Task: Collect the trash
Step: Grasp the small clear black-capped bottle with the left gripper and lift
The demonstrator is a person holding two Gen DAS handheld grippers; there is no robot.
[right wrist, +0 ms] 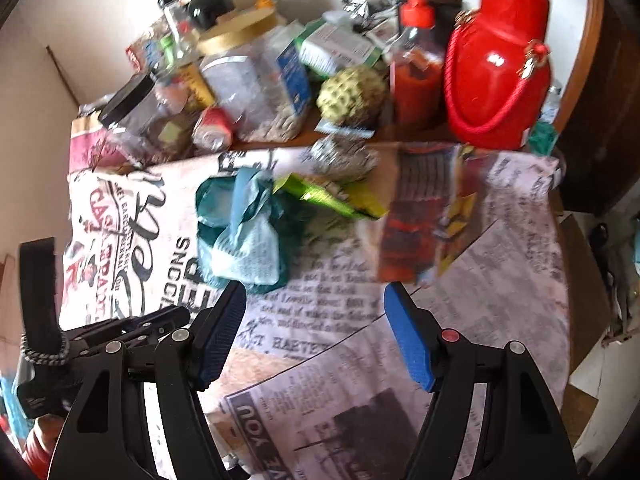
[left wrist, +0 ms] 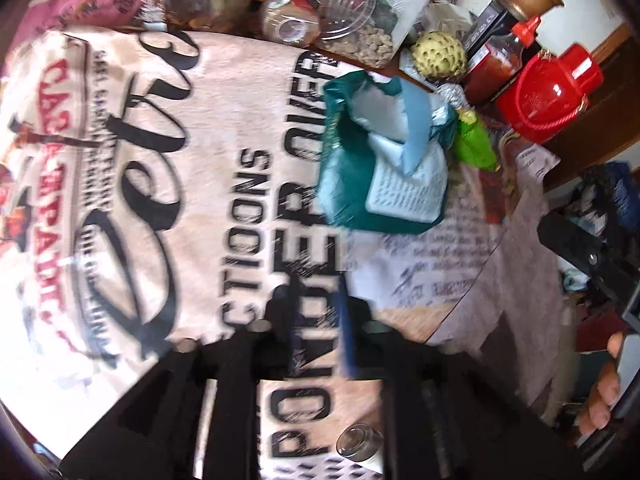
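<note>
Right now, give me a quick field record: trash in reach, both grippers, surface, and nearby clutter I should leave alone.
trash: teal and pale-blue crumpled wrapper; green wrapper; foil ball
right gripper: open, empty, short of the teal wrapper
left gripper: jaws close together, state unclear
surface: printed tablecloth
leave alone: red jug; sauce bottle; custard apple

White wall [right wrist: 100,20] behind cluttered wooden table [right wrist: 400,136]
</note>
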